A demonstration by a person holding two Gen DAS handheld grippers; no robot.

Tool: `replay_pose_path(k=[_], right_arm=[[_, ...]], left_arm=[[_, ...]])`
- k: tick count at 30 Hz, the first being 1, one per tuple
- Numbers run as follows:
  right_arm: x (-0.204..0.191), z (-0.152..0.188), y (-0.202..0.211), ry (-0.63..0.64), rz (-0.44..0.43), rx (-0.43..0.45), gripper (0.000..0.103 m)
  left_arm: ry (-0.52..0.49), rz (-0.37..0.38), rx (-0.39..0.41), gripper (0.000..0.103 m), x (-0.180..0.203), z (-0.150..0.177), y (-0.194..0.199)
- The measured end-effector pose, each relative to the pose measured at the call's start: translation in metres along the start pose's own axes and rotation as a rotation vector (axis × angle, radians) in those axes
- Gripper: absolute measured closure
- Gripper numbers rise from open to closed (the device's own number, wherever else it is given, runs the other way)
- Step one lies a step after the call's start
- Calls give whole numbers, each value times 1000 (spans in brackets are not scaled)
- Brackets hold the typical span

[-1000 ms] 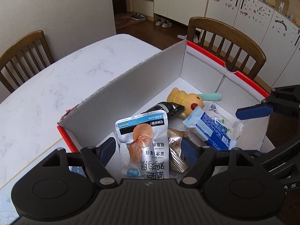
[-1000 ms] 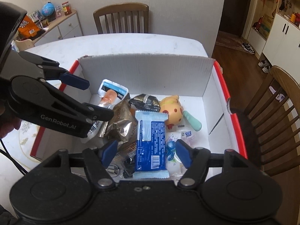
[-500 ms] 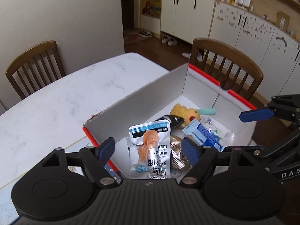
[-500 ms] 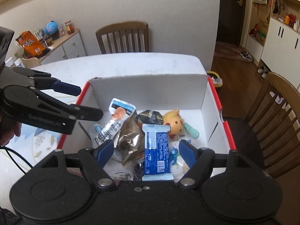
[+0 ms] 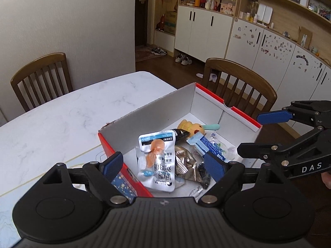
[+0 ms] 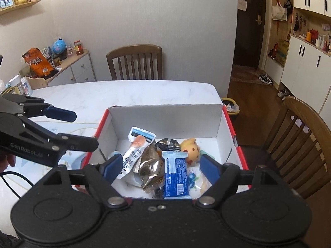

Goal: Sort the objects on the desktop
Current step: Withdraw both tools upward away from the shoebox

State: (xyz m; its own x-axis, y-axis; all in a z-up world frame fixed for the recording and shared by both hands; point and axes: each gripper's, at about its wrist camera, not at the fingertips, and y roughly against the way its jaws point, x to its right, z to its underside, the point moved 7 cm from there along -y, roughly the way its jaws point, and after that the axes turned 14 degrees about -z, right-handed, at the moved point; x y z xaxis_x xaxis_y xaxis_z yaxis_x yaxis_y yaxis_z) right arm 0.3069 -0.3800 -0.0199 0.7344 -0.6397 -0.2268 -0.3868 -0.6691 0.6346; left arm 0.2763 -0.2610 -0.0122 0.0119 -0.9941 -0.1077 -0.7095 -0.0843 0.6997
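A red-edged white cardboard box (image 5: 155, 119) (image 6: 165, 119) stands on the marble table. Inside lie a white pouch with an orange picture (image 5: 157, 159) (image 6: 134, 155), a blue wrapped bar (image 5: 206, 146) (image 6: 175, 175), a bronze foil packet (image 5: 184, 163) (image 6: 151, 165), a black packet (image 5: 182, 132) and a yellow toy (image 5: 192, 127) (image 6: 190, 148). My left gripper (image 5: 163, 165) (image 6: 80, 129) hovers over the box's near left side, jaws opening, nothing between them. My right gripper (image 6: 161, 165) (image 5: 258, 134) hangs above the other side, jaws also opening and empty.
Wooden chairs stand at the table's far side (image 6: 134, 62) and beside the box (image 5: 244, 82). A blue patterned mat (image 5: 122, 184) lies under the box's near corner. A low cabinet with a snack bag (image 6: 70, 70) is at back left. A black cable (image 6: 12, 177) trails left.
Both grippers have risen and drawn back from the box, so it looks smaller and lower. Their jaws stand wider. The things in the box have not moved.
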Motion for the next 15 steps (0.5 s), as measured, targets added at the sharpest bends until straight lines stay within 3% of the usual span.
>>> replay_pose_path(k=[3,15], right_arm=[[-5,2,5,1,-5,12,19],[-27,23,22,-26,-23,37,17]], left_arm=[[12,-7,6,2,-2,6,9],[36,0,-1,0,-9,39,33]])
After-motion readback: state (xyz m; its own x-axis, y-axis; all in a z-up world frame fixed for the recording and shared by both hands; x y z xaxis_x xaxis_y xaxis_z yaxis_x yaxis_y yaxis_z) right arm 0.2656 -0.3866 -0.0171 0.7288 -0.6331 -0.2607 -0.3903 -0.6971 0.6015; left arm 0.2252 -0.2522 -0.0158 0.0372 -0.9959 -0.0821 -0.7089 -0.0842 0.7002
